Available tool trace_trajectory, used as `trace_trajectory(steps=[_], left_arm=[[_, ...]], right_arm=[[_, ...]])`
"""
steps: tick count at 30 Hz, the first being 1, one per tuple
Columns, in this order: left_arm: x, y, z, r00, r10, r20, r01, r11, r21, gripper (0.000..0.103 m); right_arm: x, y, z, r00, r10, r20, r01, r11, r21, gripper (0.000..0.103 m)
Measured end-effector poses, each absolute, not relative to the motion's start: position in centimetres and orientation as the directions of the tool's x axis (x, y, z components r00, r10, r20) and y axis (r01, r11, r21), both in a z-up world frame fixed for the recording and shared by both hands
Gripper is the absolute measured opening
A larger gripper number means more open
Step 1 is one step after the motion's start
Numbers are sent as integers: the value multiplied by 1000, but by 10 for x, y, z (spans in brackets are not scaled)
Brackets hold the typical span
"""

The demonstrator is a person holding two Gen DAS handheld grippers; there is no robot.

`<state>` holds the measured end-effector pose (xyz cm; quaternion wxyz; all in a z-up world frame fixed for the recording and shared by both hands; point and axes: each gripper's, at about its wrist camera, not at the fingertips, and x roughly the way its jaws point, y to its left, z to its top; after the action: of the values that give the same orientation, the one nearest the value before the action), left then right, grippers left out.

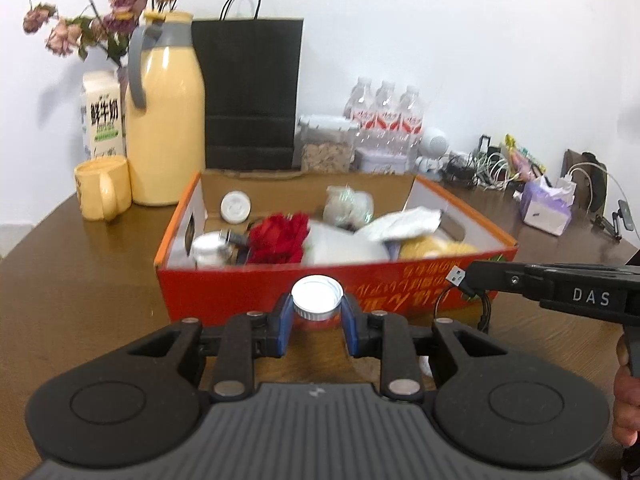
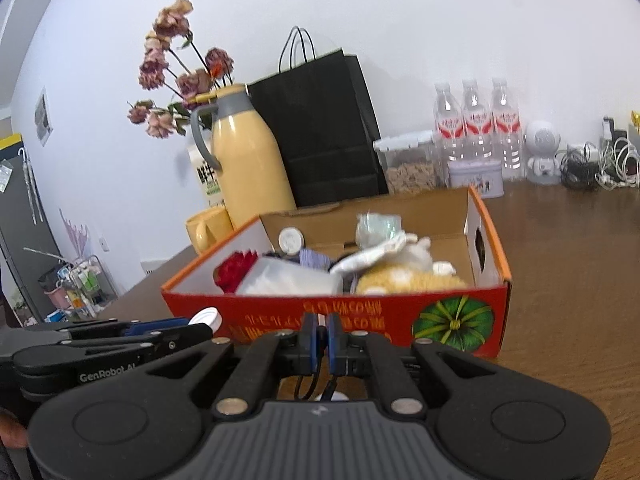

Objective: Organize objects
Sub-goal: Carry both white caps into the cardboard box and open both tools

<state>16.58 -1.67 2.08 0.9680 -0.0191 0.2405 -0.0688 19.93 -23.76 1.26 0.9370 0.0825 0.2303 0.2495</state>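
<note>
Gripping a small white-capped bottle (image 1: 317, 300) by the neck, the left gripper (image 1: 316, 320) hides most of its clear body. Right gripper (image 2: 321, 338) is clamped on a black USB cable (image 1: 460, 280), mostly out of sight below. Both hover just before the orange box (image 1: 240, 292), whose jumbled contents are blurry.

Your left gripper (image 1: 317, 322) sat low in the middle of the left wrist view, its blue fingers (image 1: 285, 330) pressed on a small bottle with a white cap (image 1: 317, 297). Your right gripper (image 2: 322, 340) sat low in the middle of its own view, its pads squeezed tight on a thin black cable (image 1: 478, 305). A bit of your hand (image 1: 626, 404) showed at the lower right edge.
</note>
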Motion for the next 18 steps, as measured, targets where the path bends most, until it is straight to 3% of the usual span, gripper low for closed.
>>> trace_trajectory(steps=[18], left_arm=[[235, -25, 70, 919, -121, -375, 105, 992, -63, 26]], right_arm=[[265, -232, 67, 825, 490, -282, -440, 870, 225, 5]])
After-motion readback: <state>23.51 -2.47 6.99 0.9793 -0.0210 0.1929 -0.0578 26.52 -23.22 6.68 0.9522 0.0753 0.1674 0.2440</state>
